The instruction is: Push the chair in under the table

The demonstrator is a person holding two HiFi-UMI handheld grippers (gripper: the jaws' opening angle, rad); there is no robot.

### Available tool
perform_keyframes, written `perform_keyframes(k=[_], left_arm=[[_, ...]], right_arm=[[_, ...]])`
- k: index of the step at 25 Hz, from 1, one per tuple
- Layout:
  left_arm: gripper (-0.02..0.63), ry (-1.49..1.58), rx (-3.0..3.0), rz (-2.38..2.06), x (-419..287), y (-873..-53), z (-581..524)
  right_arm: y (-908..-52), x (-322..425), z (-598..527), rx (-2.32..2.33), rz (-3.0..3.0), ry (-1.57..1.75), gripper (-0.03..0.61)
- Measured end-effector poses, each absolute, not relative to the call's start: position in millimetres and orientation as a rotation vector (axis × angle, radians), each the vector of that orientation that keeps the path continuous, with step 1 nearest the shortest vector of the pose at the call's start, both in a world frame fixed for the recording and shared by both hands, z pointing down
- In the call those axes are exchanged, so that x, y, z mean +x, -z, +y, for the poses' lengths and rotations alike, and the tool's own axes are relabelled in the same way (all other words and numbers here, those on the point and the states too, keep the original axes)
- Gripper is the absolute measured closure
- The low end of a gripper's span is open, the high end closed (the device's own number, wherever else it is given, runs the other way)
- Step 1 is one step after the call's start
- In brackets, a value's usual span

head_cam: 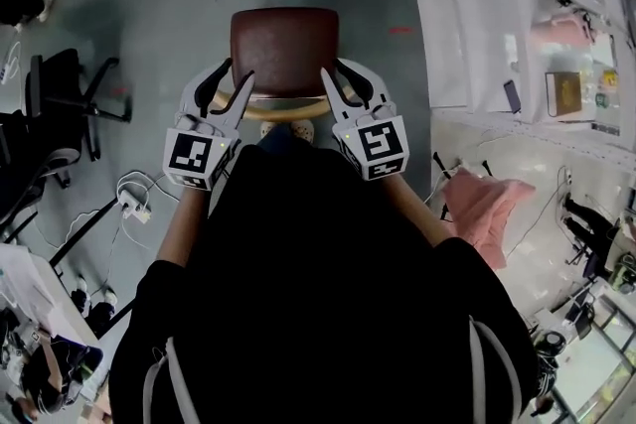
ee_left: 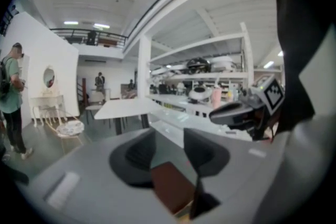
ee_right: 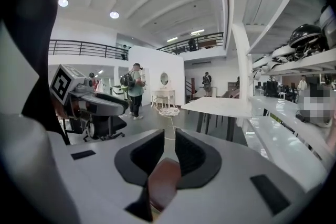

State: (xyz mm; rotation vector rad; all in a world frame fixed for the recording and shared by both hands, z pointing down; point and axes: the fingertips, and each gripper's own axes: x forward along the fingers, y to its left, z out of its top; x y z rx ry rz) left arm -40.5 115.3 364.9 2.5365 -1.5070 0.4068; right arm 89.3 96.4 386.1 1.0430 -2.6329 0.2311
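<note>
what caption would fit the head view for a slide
Left hand-held gripper and right hand-held gripper at the brown chair, white table to the right.

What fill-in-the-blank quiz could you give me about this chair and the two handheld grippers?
1. The chair has a ___ seat.
2. The left gripper has jaws that stand ___, not shut.
3. The right gripper has jaws that are ___, not open.

Missing words: brown; open; shut.
</note>
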Motion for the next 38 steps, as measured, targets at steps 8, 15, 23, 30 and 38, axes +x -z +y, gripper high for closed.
perform_keyframes(k=[8,15,23,30,38], left_arm=[[0.422,-0.661,2.568,-1.213,-48.7,-431.8,122.4],[0.375,-0.944,2.609,-0.866,-41.1,-497.7,153.6],[0.356,-1.109,2.569,-0.640,-47.6,-555.4,182.2],[0.339,-1.200,2.521,-0.569,-55.5,-594.1,195.9],[0.306,-1.644,2.549,-0.386,-67.2,-647.8,215.1]], right_arm=[[-439.5,75.3,120.2,0.834,-2.522,-0.275,0.552],[-499.0,68.6,152.8,0.616,-2.390,-0.316,0.519],[-557.1,74.4,173.2,0.507,-2.241,-0.308,0.444],[-590.9,86.3,189.5,0.442,-2.150,-0.337,0.422],[-636.1,97.1,192.0,0.190,-1.956,0.041,0.379]])
